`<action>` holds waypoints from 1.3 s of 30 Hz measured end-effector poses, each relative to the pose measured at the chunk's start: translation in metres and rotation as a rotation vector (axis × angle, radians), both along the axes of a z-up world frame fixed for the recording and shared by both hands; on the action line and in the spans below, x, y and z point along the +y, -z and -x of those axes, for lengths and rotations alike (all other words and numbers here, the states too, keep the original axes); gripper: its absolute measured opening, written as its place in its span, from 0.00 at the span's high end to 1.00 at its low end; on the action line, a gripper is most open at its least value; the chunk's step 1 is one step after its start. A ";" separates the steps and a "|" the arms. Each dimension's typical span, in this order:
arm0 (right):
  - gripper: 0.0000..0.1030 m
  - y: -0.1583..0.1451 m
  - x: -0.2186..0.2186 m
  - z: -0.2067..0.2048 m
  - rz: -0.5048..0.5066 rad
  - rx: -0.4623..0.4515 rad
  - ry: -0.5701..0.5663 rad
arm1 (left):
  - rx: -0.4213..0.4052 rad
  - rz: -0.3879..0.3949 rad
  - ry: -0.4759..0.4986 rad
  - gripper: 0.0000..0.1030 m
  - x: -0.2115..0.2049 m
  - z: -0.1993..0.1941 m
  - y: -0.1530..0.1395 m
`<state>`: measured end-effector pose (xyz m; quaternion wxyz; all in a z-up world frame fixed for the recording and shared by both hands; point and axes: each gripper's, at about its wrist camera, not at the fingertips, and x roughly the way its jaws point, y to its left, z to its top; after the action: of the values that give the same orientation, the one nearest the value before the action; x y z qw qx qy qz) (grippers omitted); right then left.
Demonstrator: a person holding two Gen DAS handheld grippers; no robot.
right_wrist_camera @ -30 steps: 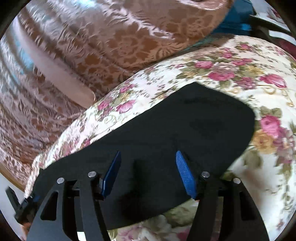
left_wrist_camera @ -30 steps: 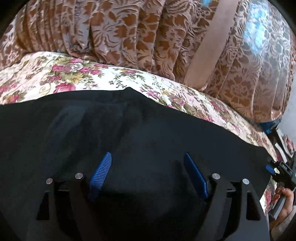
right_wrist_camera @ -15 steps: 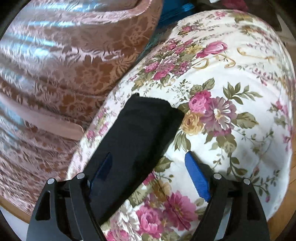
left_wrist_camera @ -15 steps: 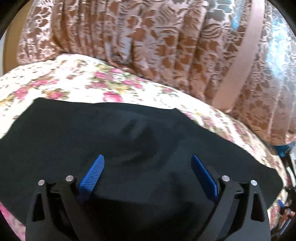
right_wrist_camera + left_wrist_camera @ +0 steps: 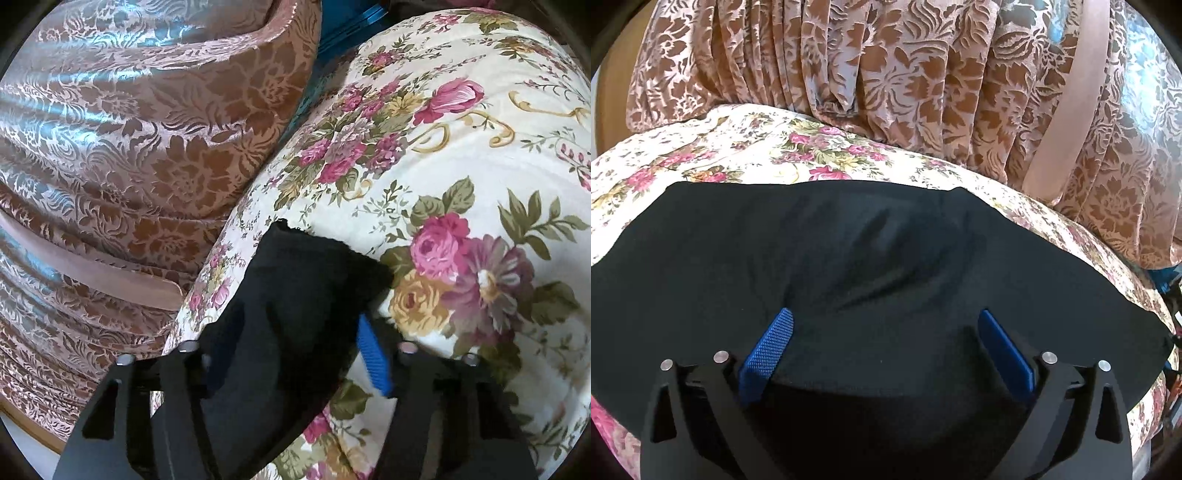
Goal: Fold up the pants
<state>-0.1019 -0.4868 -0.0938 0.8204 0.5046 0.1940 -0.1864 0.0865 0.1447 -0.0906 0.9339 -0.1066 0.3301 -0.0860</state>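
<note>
The black pants [image 5: 886,258] lie spread on a floral bedsheet [image 5: 757,147]. My left gripper [image 5: 884,332] is open, low over the near part of the cloth, blue pads wide apart, holding nothing. In the right wrist view one end of the pants [image 5: 295,295] lies between the fingers of my right gripper [image 5: 295,350]. The jaws stand apart around the cloth end, and the right blue pad [image 5: 373,354] shows beside it. The left pad is dark and mostly hidden by cloth.
A brown and pink patterned curtain [image 5: 886,66] hangs along the far edge of the bed, and also shows in the right wrist view [image 5: 129,147]. The floral sheet [image 5: 480,184] extends right of the pants. A blue object [image 5: 347,26] sits behind the bed.
The left gripper pulled back slightly, so the pants' far edge shows in full. The right gripper swung to the pants' end, and its jaws have narrowed around the cloth.
</note>
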 end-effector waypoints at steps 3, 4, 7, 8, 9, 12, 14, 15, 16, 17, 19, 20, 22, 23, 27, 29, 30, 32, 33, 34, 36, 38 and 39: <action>0.71 0.004 -0.003 0.006 -0.041 -0.018 0.003 | -0.012 0.011 0.004 0.04 0.002 0.001 0.001; 0.73 0.004 -0.004 0.009 -0.059 -0.022 0.011 | -0.015 0.014 0.004 0.04 0.002 0.001 0.001; 0.69 0.004 -0.002 0.023 -0.165 -0.035 0.043 | -0.017 0.014 0.004 0.04 0.002 0.001 0.001; 0.54 0.003 0.000 0.027 -0.194 -0.031 0.052 | -0.017 0.015 0.004 0.04 0.002 0.002 0.001; 0.46 0.001 0.004 0.032 -0.216 -0.034 0.059 | -0.018 0.016 0.005 0.04 0.002 0.002 0.001; 0.41 -0.006 0.009 0.024 -0.201 0.054 0.020 | -0.020 0.019 0.005 0.04 0.002 0.002 0.001; 0.41 -0.004 0.004 0.017 -0.214 0.086 0.030 | -0.020 0.017 0.006 0.04 0.003 0.002 0.001; 0.42 -0.001 0.000 0.013 -0.223 0.083 0.038 | -0.019 0.017 0.006 0.04 0.003 0.003 0.001; 0.42 0.000 -0.003 0.008 -0.219 0.083 0.044 | -0.020 0.017 0.006 0.04 0.003 0.003 0.001; 0.44 0.001 -0.005 0.004 -0.207 0.087 0.049 | -0.020 0.017 0.006 0.04 0.003 0.003 0.001; 0.50 0.002 -0.009 -0.005 -0.170 0.084 0.056 | -0.021 0.019 0.006 0.04 0.003 0.003 0.002; 0.58 0.004 -0.010 -0.007 -0.170 0.095 0.064 | -0.022 0.019 0.006 0.04 0.003 0.003 0.002; 0.64 0.006 -0.011 -0.005 -0.195 0.076 0.078 | -0.021 0.018 0.006 0.04 0.003 0.003 0.002; 0.69 0.003 -0.010 -0.002 -0.200 0.048 0.079 | -0.022 0.018 0.006 0.04 0.003 0.003 0.002; 0.79 -0.016 0.001 0.003 -0.143 0.028 0.072 | -0.023 0.019 0.006 0.04 0.003 0.004 0.002; 0.80 -0.034 0.010 0.003 -0.095 0.008 0.055 | -0.024 0.021 0.008 0.04 0.003 0.004 0.002; 0.81 -0.040 0.015 0.002 -0.077 0.000 0.048 | -0.025 0.024 0.009 0.04 0.004 0.004 0.001; 0.82 -0.059 0.028 -0.001 -0.028 -0.022 0.023 | -0.030 0.033 0.011 0.04 0.004 0.005 0.001; 0.82 -0.069 0.035 -0.005 0.000 -0.030 0.011 | -0.032 0.038 0.012 0.04 0.005 0.005 0.000; 0.82 -0.078 0.043 -0.010 0.026 -0.036 -0.002 | -0.033 0.041 0.012 0.04 0.005 0.005 0.000; 0.83 -0.097 0.060 -0.017 0.082 -0.056 -0.036 | -0.035 0.047 0.014 0.04 0.006 0.005 -0.001; 0.83 -0.114 0.077 -0.025 0.129 -0.077 -0.074 | -0.037 0.054 0.016 0.04 0.007 0.005 -0.001; 0.83 -0.124 0.089 -0.029 0.162 -0.089 -0.100 | -0.038 0.056 0.016 0.04 0.007 0.006 0.000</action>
<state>-0.0731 -0.3975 0.0299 0.8745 0.4342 0.1669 -0.1376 0.0807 0.1519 -0.0905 0.9360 -0.1287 0.3105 -0.1046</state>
